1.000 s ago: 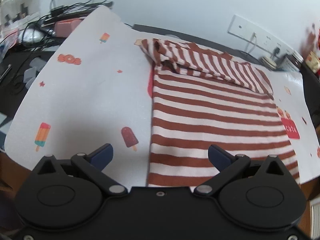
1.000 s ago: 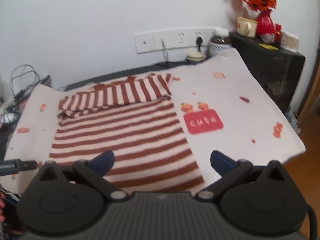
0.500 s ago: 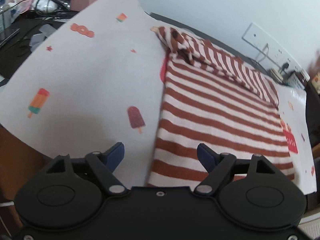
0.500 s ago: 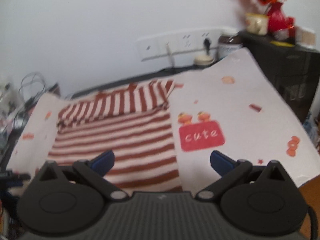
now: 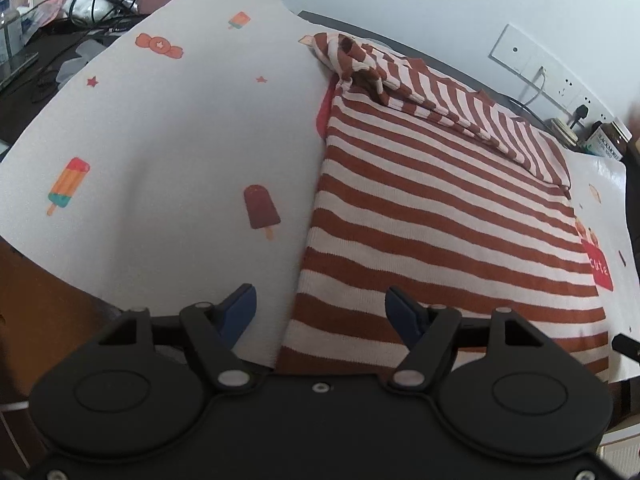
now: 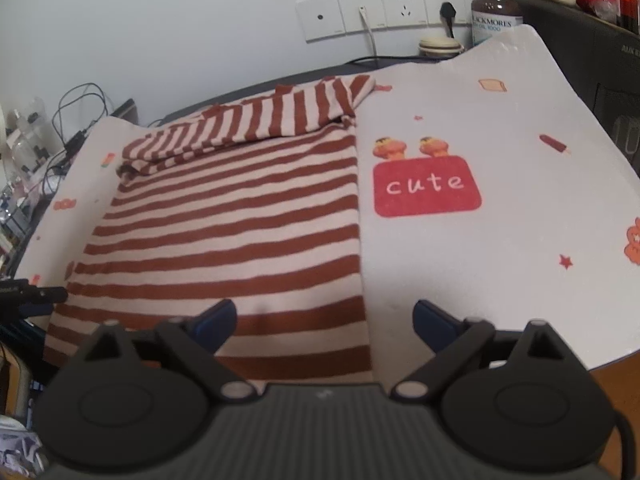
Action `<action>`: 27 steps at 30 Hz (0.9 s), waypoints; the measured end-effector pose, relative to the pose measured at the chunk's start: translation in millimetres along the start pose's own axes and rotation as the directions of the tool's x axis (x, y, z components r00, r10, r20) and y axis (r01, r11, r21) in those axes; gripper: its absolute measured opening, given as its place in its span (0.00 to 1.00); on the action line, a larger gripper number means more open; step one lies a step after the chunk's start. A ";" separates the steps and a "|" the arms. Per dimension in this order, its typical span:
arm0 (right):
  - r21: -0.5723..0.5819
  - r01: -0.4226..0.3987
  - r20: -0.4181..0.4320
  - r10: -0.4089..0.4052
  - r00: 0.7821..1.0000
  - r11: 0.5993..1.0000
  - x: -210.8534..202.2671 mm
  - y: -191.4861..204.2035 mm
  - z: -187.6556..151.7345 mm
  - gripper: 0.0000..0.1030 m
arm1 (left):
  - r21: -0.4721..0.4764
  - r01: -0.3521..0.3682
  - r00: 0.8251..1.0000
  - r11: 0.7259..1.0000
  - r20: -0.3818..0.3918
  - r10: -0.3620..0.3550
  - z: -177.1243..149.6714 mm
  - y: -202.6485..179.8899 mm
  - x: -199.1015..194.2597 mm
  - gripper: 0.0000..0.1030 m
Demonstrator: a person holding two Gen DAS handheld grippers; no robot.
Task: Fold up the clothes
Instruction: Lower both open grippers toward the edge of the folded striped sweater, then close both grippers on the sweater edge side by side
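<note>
- The striped garment [image 5: 440,216] is laid flat on the printed cloth [image 5: 160,140], its top part folded over at the far end.
- The left gripper [image 5: 320,308] is held over the near left corner — jaws apart and closing, the hem between them, not pinched.
- The right gripper [image 6: 324,320] is held over the near right corner — jaws wide, closing, the edge between them.

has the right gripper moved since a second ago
Yes. The right gripper has dropped toward the near right corner of the striped shirt: the wall sockets sit higher in view, the shirt looms larger. Its jaws are closing, gripping nothing yet.
</note>
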State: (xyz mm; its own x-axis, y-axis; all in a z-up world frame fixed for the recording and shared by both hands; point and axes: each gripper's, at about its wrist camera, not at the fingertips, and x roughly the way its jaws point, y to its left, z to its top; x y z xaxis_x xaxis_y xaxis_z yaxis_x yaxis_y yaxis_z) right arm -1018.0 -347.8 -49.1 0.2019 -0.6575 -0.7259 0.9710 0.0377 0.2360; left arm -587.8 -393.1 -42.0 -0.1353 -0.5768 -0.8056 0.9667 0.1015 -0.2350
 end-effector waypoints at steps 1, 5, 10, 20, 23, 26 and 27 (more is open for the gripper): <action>-0.006 0.000 0.001 0.000 1.000 1.000 1.0 0.5 0.1 0.88 | 0.005 -0.003 1.000 1.000 -0.001 0.003 -1.2 -0.6 -0.8 0.70; -0.016 0.017 0.006 -0.017 1.000 1.000 4.7 3.4 -0.3 0.86 | 0.039 -0.015 1.000 0.999 0.001 0.015 -7.3 -4.0 -3.7 0.71; 0.004 0.028 0.008 -0.028 1.000 1.000 5.8 2.6 -2.1 0.83 | 0.068 -0.009 1.000 0.998 -0.010 0.009 -12.6 -4.9 -7.4 0.71; 0.024 0.053 0.005 -0.053 0.999 0.998 10.3 0.0 -14.3 0.83 | 0.180 -0.055 0.997 0.982 -0.051 0.065 -11.6 -20.8 -1.3 0.72; 0.009 0.049 0.013 -0.049 0.999 0.999 10.5 3.0 -16.3 0.82 | 0.177 -0.077 0.995 0.981 -0.043 0.086 -9.8 -26.5 2.3 0.70; -0.019 0.036 0.013 -0.036 0.999 0.999 10.6 7.0 -17.5 0.77 | 0.157 -0.088 0.995 0.984 -0.021 0.092 -7.6 -29.0 2.2 0.43; -0.027 0.036 0.013 -0.035 0.999 0.999 10.5 8.5 -18.1 0.75 | 0.147 -0.079 0.996 0.986 -0.020 0.083 -6.7 -29.3 2.3 0.40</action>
State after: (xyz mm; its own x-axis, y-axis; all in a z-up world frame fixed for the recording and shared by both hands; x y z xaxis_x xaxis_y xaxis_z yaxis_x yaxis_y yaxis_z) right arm -1005.3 -340.8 -66.4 0.1659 -0.6678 -0.7256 0.9807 0.0348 0.1922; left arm -617.9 -392.0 -40.6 -0.0592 -0.5500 -0.8331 0.9958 0.0261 -0.0880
